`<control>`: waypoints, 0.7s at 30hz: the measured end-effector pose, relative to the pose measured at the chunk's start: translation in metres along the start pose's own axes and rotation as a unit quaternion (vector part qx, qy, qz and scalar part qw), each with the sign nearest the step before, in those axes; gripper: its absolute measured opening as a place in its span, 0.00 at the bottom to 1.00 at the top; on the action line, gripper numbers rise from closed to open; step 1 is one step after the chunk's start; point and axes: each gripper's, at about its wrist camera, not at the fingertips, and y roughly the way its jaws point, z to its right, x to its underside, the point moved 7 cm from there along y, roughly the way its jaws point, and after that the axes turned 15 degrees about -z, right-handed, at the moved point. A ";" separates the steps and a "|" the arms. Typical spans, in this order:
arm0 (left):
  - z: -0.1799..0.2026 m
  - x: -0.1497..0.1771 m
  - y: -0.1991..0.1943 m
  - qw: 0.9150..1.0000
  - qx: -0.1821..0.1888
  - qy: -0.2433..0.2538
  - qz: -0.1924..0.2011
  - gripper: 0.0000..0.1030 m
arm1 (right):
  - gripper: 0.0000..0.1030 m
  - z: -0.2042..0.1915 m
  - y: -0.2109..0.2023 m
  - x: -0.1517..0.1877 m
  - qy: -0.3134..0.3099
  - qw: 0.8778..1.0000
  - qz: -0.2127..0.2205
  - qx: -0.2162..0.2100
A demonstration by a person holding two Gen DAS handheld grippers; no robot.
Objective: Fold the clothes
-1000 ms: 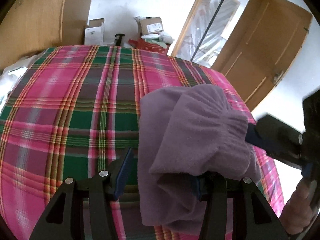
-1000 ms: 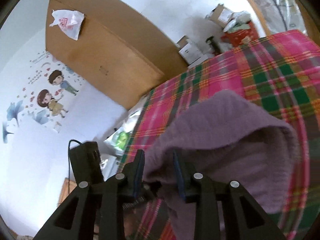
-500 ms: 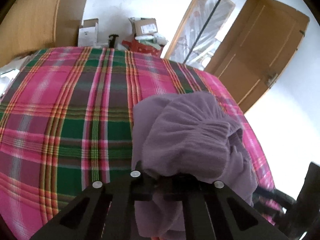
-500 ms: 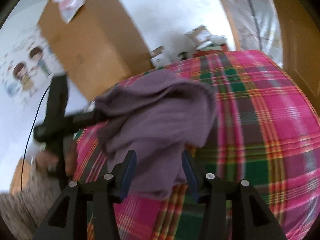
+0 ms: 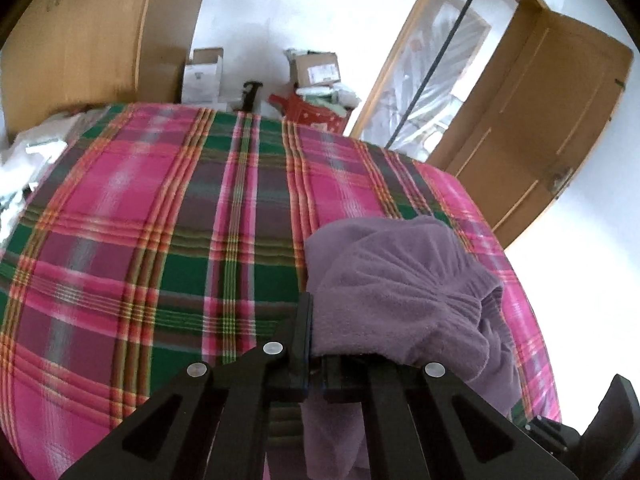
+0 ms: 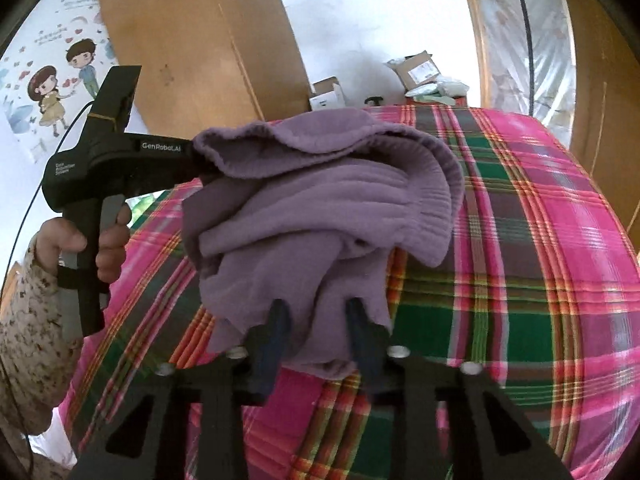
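The left hand-held gripper [image 5: 314, 344] is clenched on an edge of the soft purple fleece garment with a gathered elastic band [image 5: 400, 296], its jaws drawn together with cloth pinched between them; seen from the right wrist it [image 6: 192, 160] reaches in from the side, carried by a hand [image 6: 100, 248] in a speckled sleeve, and holds the upper edge of the garment [image 6: 320, 208]. The right hand-held gripper [image 6: 318, 320] has its two blue-padded fingers standing apart around a hanging lower fold, so it looks released or only loosely closing; whether the pads press the cloth I cannot tell. The garment hangs bunched and lifted above the pink-and-green plaid bed cover [image 5: 160, 240], near the bed's near right corner, with its lowest folds close to or resting on the cover. By my judgement no neat fold shows: the cloth is crumpled, so spreading it flat and folding it appear to remain.
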 end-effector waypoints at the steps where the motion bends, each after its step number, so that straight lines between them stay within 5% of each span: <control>1: -0.001 0.000 0.001 1.000 0.007 -0.003 -0.004 0.03 | 0.18 0.000 -0.003 -0.002 0.001 1.000 0.007 0.001; 10: -0.015 -0.005 -0.033 0.998 0.023 -0.039 0.043 0.02 | 0.14 -0.004 -0.058 -0.032 -0.027 0.994 0.094 0.039; 21: -0.030 0.005 -0.104 0.990 0.028 -0.065 0.124 0.02 | 0.09 -0.022 -0.130 -0.083 -0.086 0.972 0.183 0.120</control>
